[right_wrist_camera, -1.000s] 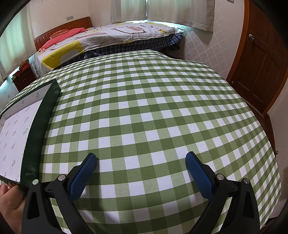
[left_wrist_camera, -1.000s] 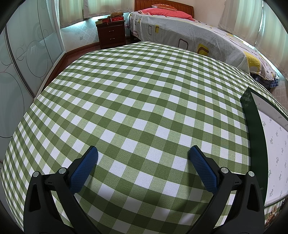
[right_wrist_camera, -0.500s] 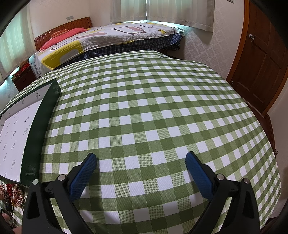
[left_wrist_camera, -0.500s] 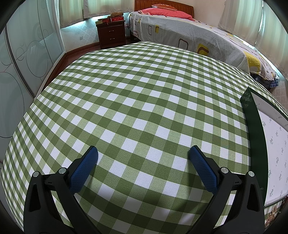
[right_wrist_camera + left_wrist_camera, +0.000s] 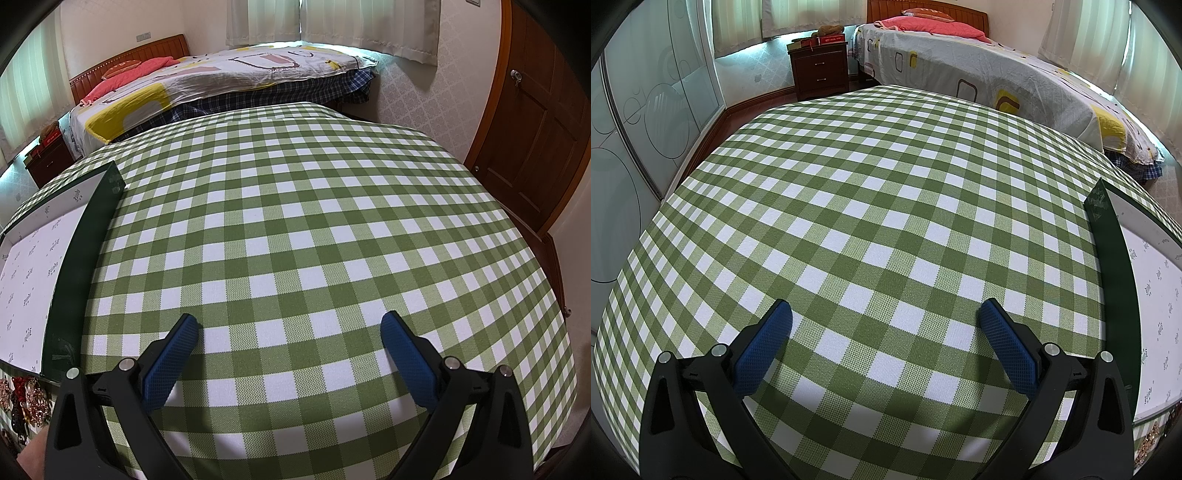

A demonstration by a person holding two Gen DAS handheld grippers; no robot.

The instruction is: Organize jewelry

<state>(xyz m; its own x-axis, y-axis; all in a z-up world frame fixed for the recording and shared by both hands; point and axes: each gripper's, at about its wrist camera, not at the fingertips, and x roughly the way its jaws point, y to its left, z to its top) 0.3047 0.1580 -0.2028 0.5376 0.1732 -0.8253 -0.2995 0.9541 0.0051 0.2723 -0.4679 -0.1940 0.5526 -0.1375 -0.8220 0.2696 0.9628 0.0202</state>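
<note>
A shallow dark green box with a white patterned inside (image 5: 1156, 295) lies on the green checked tablecloth, at the right edge of the left wrist view and at the left edge of the right wrist view (image 5: 37, 273). A pile of red and gold jewelry (image 5: 22, 398) lies just in front of the box at the lower left of the right wrist view; a bit of it shows in the left wrist view (image 5: 1152, 443). My left gripper (image 5: 882, 328) is open and empty above the cloth. My right gripper (image 5: 288, 338) is open and empty above the cloth.
The table (image 5: 314, 221) is covered by the checked cloth. A bed (image 5: 979, 74) stands beyond it, with a dark wood nightstand (image 5: 820, 66) at its head. A wooden door (image 5: 535, 129) is at the right and a glass wardrobe (image 5: 635, 129) at the left.
In the right wrist view a hand at the lower left has drawn back, and the jewelry pile now shows in front of the box. Both grippers stay still and open.
</note>
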